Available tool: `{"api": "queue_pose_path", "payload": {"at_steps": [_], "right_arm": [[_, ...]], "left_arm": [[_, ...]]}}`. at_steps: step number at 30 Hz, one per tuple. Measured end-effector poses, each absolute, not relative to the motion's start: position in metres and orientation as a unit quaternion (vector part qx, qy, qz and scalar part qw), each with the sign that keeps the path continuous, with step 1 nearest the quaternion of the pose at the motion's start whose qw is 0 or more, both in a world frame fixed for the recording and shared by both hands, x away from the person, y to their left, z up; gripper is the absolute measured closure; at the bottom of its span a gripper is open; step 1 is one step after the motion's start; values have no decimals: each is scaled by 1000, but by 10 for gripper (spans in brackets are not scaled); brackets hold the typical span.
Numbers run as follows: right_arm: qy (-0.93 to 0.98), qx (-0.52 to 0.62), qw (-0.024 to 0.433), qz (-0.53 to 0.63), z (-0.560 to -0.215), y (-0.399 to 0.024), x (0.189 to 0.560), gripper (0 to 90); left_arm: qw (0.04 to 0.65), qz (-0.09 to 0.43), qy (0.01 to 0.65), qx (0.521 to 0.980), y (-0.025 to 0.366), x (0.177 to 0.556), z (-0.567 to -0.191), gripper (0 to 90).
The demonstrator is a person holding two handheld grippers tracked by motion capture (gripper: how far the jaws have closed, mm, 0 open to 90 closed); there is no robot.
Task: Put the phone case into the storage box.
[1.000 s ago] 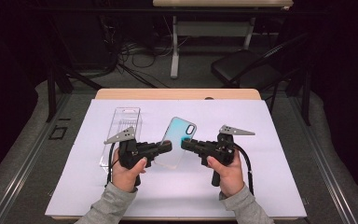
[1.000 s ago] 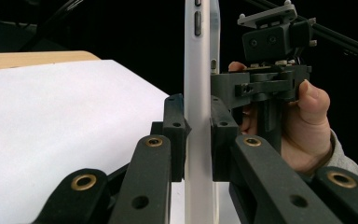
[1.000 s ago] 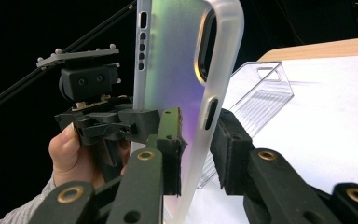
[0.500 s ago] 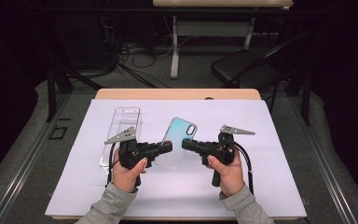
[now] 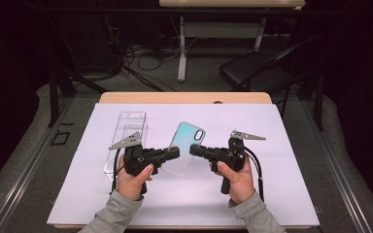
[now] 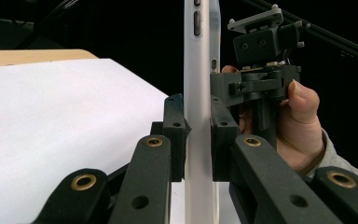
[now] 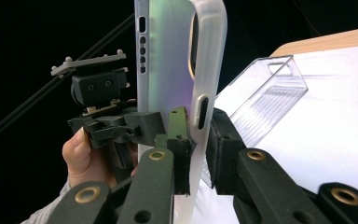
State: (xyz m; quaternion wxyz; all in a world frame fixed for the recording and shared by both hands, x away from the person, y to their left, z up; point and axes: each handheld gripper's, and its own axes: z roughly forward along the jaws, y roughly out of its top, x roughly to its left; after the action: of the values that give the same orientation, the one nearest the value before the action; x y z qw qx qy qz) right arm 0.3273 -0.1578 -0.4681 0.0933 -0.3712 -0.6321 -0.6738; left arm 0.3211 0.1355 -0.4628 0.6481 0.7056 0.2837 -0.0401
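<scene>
Grey sleeves come in over the near edge of the white sheet [image 5: 281, 145] that covers the tabletop, each hand wrapped around a black two-jaw gripper. The left gripper [image 5: 174, 154] and the right gripper [image 5: 194, 149] point toward each other near the middle of the sheet, and between them they hold a translucent iridescent teal phone case [image 5: 185, 145] with an oval camera cutout. In the left gripper view its jaws are pressed against both faces of the case's frosted edge [image 6: 199, 93], clamped on it. In the right gripper view the jaws likewise pinch the case [image 7: 168, 70] along the side that carries the button slots. The case is held off the sheet, tilted, its camera end toward the far edge. Beyond the left gripper, toward the sheet's far left corner, a clear rectangular plastic package [image 5: 128, 133] lies flat. Past the sheet a strip of bare wooden tabletop [image 5: 184, 97] runs along the far edge.
</scene>
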Motion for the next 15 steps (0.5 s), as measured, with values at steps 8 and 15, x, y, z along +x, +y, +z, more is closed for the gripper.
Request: {"api": "queue_pose_path", "payload": {"at_steps": [8,15], "right_arm": [[-633,-365,97,-676,-469,-159,328,815],[-632,-360,97,-679,-469,-159,328,816]], "left_arm": [[648,-40,284,706,135,321,-462,815],[649,-39,282,706,136,320,-462,815]]}}
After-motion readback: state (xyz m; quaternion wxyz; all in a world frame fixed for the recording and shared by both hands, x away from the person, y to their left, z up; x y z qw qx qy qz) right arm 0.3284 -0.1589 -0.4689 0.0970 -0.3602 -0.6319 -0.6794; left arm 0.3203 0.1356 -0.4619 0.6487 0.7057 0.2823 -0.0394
